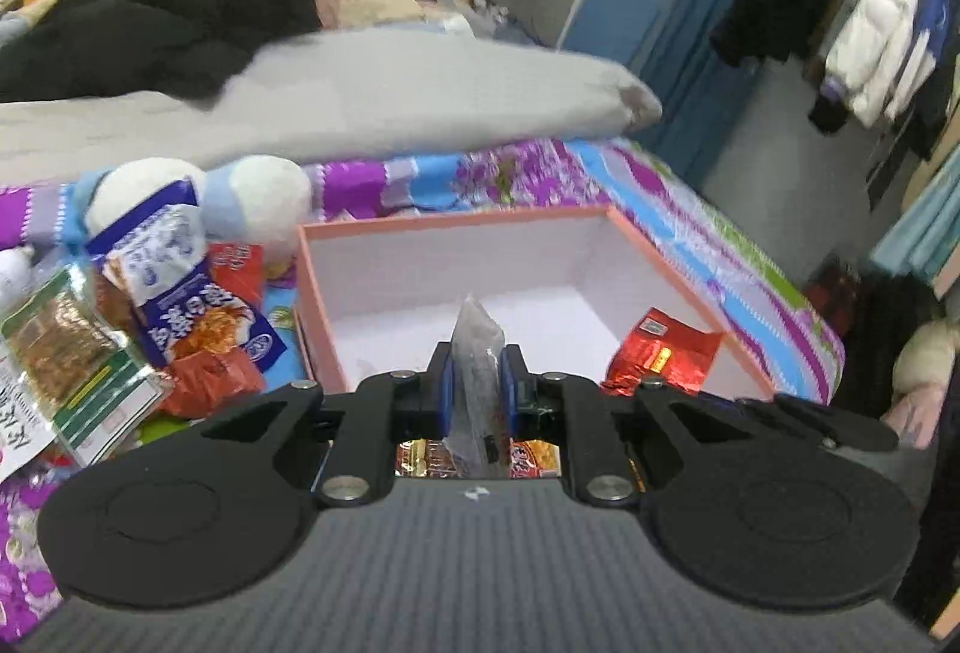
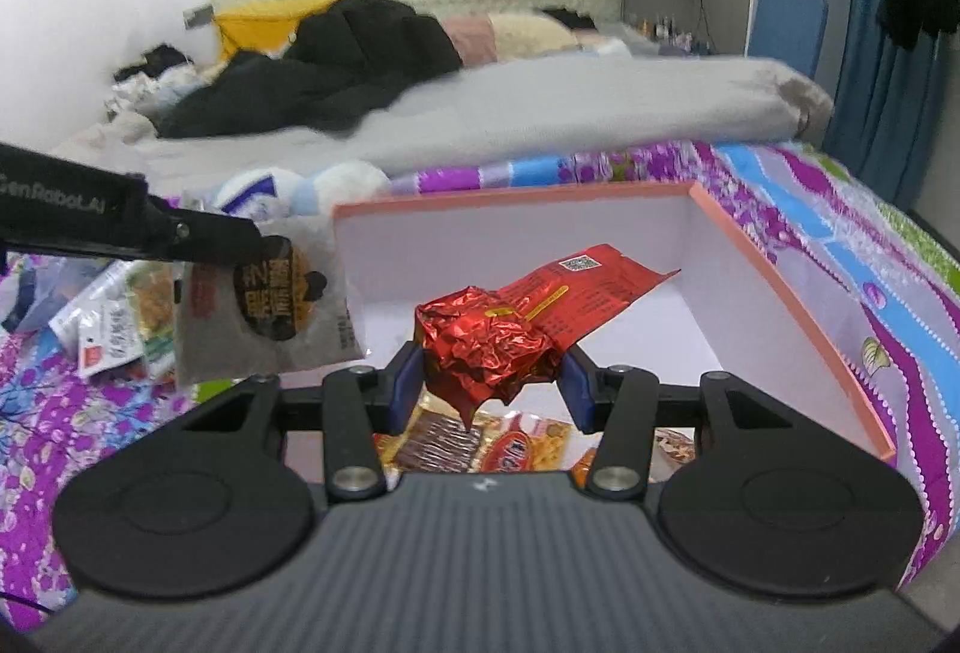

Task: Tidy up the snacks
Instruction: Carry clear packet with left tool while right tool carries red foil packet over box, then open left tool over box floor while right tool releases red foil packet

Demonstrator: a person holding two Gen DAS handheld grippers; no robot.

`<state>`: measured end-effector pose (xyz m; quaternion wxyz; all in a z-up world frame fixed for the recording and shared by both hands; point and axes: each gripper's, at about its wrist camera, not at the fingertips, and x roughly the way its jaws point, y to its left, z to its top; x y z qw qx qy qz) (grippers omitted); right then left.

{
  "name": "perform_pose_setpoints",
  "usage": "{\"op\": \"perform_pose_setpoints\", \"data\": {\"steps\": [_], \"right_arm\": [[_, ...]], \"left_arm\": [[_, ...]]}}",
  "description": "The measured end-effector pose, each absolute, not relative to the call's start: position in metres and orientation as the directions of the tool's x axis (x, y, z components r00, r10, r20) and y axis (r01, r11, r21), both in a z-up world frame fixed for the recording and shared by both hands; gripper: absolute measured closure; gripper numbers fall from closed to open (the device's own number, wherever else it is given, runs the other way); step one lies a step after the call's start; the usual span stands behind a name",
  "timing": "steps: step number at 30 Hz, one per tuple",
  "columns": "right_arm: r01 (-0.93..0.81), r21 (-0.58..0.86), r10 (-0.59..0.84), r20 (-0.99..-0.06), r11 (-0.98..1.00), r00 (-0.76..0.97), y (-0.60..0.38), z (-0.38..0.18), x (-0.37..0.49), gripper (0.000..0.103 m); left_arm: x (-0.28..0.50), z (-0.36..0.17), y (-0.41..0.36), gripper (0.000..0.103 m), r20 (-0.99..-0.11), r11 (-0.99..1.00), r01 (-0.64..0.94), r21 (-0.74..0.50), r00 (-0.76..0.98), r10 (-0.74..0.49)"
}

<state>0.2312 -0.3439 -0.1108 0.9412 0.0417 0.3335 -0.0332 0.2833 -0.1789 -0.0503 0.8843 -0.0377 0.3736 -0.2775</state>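
Left wrist view: the left gripper is clamped on a clear grey snack packet, held edge-on with its long axis upright, above the pink-rimmed box. Its print is unreadable here.

Right wrist view: the right gripper is clamped on a crumpled red foil packet bearing a QR code, its flat end pointing up and right over the box. "GenRobot.AI" marks the left gripper.

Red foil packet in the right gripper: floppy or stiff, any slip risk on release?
Likely floppy: the red foil packet is crumpled where the right gripper pinches it, its flat end angling out over the pink box. Probably light. Glossy foil may slide once dropped; the box walls should contain it.
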Motion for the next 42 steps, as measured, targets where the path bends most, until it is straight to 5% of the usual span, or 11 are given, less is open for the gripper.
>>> {"op": "perform_pose_setpoints", "data": {"steps": [17, 19, 20, 23, 42], "right_arm": [[0.153, 0.053, -0.055, -0.780, 0.987, 0.624, -0.383, -0.165, 0.265, 0.050], [0.151, 0.056, -0.051, -0.783, 0.987, 0.619, -0.384, -0.166, 0.266, 0.041], [0.149, 0.056, -0.049, -0.782, 0.987, 0.621, -0.384, -0.166, 0.266, 0.032], [0.140, 0.073, -0.032, -0.773, 0.987, 0.634, -0.383, -0.162, 0.265, 0.030], [0.132, 0.094, -0.046, -0.618, 0.987, 0.785, -0.358, -0.116, 0.213, 0.030]], "left_arm": [[0.332, -0.095, -0.219, 0.084, -0.777, 0.871, 0.435, -0.229, 0.458, -0.432], [0.331, -0.093, -0.219, 0.082, -0.772, 0.877, 0.429, -0.216, 0.475, -0.423], [0.332, -0.092, -0.219, 0.074, -0.774, 0.878, 0.427, -0.218, 0.473, -0.422], [0.330, -0.085, -0.217, 0.055, -0.757, 0.874, 0.433, -0.220, 0.490, -0.433], [0.267, -0.043, -0.179, 0.055, -0.643, 0.865, 0.473, -0.168, 0.613, -0.460]]}}
